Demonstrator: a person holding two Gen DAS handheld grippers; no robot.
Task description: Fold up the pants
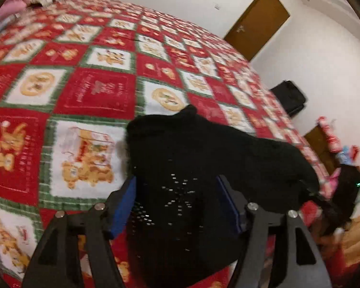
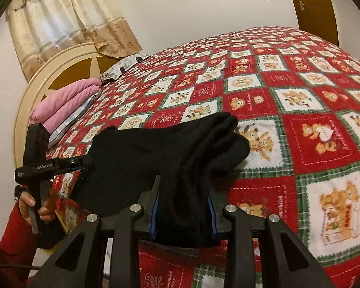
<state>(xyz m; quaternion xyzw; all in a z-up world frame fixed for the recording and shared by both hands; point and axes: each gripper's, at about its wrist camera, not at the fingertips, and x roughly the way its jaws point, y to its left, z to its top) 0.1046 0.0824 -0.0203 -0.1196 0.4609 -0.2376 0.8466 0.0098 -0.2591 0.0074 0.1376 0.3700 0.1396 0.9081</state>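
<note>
Black pants, teddy-bear bedspread, brown door

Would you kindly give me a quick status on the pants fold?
Left gripper open around black pants. Right gripper shut on pants. Pants bunched on quilt. Nothing in the way.

Black pants on bear-print bedspread

I see my right gripper clamped on a bunched fold of the black pants, which lie near the bed's front edge. At the bed's left edge, my left gripper touches their side.
</note>
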